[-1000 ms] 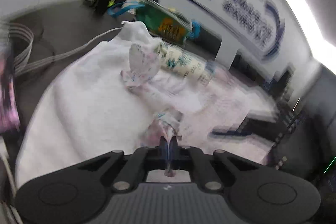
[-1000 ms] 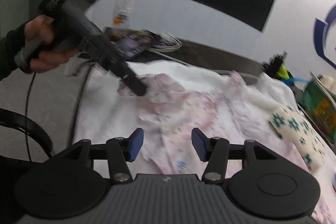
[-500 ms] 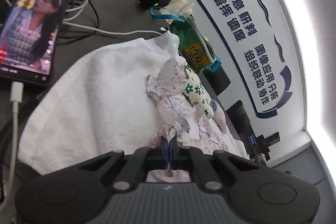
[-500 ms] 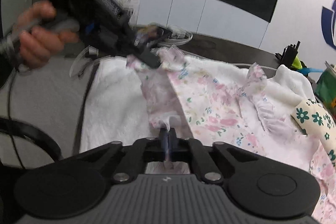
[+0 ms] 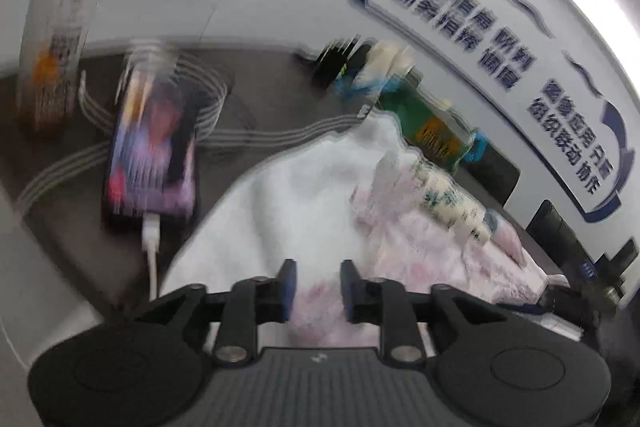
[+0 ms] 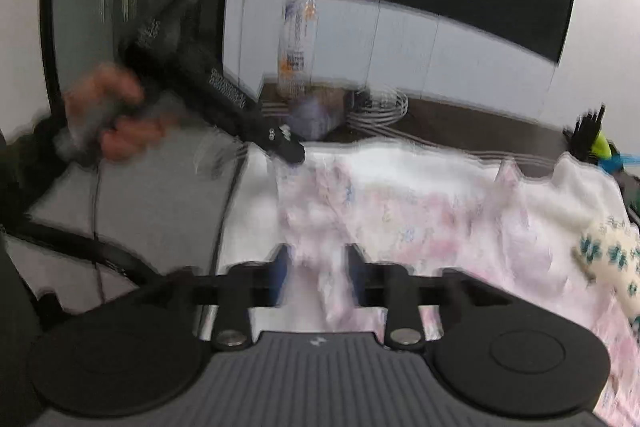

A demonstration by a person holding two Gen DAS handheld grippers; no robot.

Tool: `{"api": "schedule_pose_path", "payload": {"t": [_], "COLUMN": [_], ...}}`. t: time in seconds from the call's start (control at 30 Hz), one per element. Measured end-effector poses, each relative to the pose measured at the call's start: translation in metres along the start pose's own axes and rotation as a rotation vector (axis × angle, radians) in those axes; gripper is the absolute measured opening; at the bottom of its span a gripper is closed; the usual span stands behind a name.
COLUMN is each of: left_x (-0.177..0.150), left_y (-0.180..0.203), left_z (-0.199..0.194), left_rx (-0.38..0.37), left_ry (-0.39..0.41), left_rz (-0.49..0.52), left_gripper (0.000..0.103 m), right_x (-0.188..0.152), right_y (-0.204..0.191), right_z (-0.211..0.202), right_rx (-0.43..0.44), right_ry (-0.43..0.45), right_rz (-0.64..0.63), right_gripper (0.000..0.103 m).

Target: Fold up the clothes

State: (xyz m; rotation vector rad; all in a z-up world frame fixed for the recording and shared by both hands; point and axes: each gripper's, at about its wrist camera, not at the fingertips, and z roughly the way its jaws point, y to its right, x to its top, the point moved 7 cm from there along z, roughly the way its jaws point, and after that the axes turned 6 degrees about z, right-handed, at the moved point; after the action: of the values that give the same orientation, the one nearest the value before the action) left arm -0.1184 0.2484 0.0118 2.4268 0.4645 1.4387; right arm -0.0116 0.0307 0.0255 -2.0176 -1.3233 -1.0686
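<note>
Blurred blue wall lettering is unreadable; both grippers' fingers gape empty over the floral garment.

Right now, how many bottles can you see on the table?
1. The bottle stands upright at the far edge of the table, behind the phone and the coiled cables. The pictures are blurry, so another could be hidden.

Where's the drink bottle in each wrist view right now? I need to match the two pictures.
Left wrist: the bottle stands at the far upper left, badly blurred, behind the phone.
Right wrist: the bottle stands upright at top centre, against the wall.
Shared landmark: the white towel under the floral garment.
</note>
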Motion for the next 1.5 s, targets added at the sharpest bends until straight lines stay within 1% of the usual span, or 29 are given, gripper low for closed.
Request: {"api": "schedule_pose_path", "payload": {"t": [0.03,0.07,0.1,0.2,0.23,0.27,0.3,0.33,0.37,0.47,0.53,0.57,0.63,0.67,0.7,0.77,0.83,0.9,0.93,0.97,1.0,1.03,1.1,1.2,1.27,1.37,1.43,1.47,1.5], "left_x": [0.006,0.010,0.012,0.006,0.001,-0.004,-0.009,-0.013,-0.015,-0.022,-0.026,-0.026,-0.025,-0.024,-0.023,-0.018,-0.012,-0.009,-0.009,-0.011,-0.014,-0.018,-0.025,-0.032,-0.032,-0.030,-0.028,-0.026,-0.024], "left_y": [0.009,0.018,0.026,0.044,0.048,0.050,0.049,0.047,0.042,0.029,0.025,0.024,0.025,0.027,0.028,0.032,0.037,0.047,0.052,0.058,0.064,0.069,0.074,0.068,0.056,0.038,0.035,0.035,0.036], "left_z": [-0.003,-0.001,0.004,0.039,0.051,0.061,0.069,0.074,0.075,0.071,0.071,0.071,0.069,0.067,0.065,0.059,0.054,0.054,0.055,0.057,0.060,0.062,0.066,0.075,0.080,0.083,0.078,0.074,0.069], "left_rx": [-0.009,-0.026,-0.041,-0.063,-0.062,-0.054,-0.033,-0.009,0.020,0.099,0.124,0.127,0.132,0.132,0.130,0.124,0.114,0.080,0.064,0.050,0.040,0.041,0.058,0.146,0.198,0.230,0.238,0.251,0.261], "left_ry": [0.031,0.045,0.047,-0.033,-0.064,-0.085,-0.097,-0.103,-0.093,-0.059,-0.059,-0.055,-0.047,-0.038,-0.029,-0.004,0.025,0.037,0.039,0.030,0.020,0.006,-0.001,-0.020,-0.030,-0.022,0.008,0.026,0.047], "left_rz": [0.041,0.075,0.104,0.149,0.158,0.159,0.152,0.143,0.132,0.128,0.141,0.143,0.147,0.146,0.146,0.156,0.168,0.188,0.200,0.218,0.239,0.264,0.316,0.370,0.360,0.301,0.259,0.237,0.224], "left_gripper": [0.035,0.039,0.039,0.038,0.037,0.036,0.035,0.027,0.020,0.018,0.019,0.019,0.019,0.019,0.019,0.019,0.019,0.019,0.019,0.019,0.019,0.019,0.019,0.018,0.015,0.015,0.015,0.015,0.014], "right_x": [0.007,0.014,0.021,0.042,0.042,0.043,0.044,0.045,0.048,0.062,0.063,0.064,0.064,0.065,0.067,0.074,0.080,0.086,0.086,0.084,0.080,0.075,0.066,0.060,0.059,0.063,0.074,0.080,0.084], "right_y": [0.005,0.010,0.017,0.078,0.095,0.110,0.118,0.126,0.129,0.121,0.105,0.097,0.085,0.079,0.078,0.080,0.089,0.106,0.115,0.123,0.127,0.124,0.118,0.088,0.069,0.054,0.056,0.058,0.064], "right_z": [-0.002,-0.005,-0.005,0.037,0.056,0.076,0.094,0.112,0.126,0.158,0.180,0.189,0.194,0.196,0.193,0.172,0.132,0.088,0.071,0.056,0.053,0.063,0.083,0.134,0.167,0.187,0.166,0.153,0.131], "right_rx": [-0.013,-0.025,-0.042,-0.174,-0.177,-0.176,-0.156,-0.139,-0.143,-0.136,-0.116,-0.109,-0.133,-0.142,-0.133,-0.115,-0.107,-0.123,-0.145,-0.183,-0.205,-0.209,-0.213,-0.161,-0.138,-0.129,-0.119,-0.118,-0.142], "right_ry": [0.017,0.034,0.047,-0.004,-0.052,-0.098,-0.130,-0.160,-0.169,-0.146,-0.172,-0.182,-0.175,-0.173,-0.171,-0.122,-0.047,0.042,0.072,0.083,0.067,0.033,-0.034,-0.098,-0.128,-0.148,-0.101,-0.077,-0.042], "right_rz": [-0.003,-0.005,0.004,0.250,0.347,0.436,0.474,0.510,0.528,0.491,0.422,0.386,0.306,0.270,0.266,0.266,0.271,0.311,0.338,0.366,0.377,0.369,0.351,0.272,0.223,0.192,0.206,0.212,0.209], "right_gripper": [0.053,0.053,0.053,0.053,0.052,0.049,0.031,0.016,0.004,0.004,0.006,0.010,0.020,0.036,0.051,0.052,0.056,0.056,0.053,0.037,0.016,0.011,0.010,0.010,0.010,0.010,0.012,0.015,0.025]}}
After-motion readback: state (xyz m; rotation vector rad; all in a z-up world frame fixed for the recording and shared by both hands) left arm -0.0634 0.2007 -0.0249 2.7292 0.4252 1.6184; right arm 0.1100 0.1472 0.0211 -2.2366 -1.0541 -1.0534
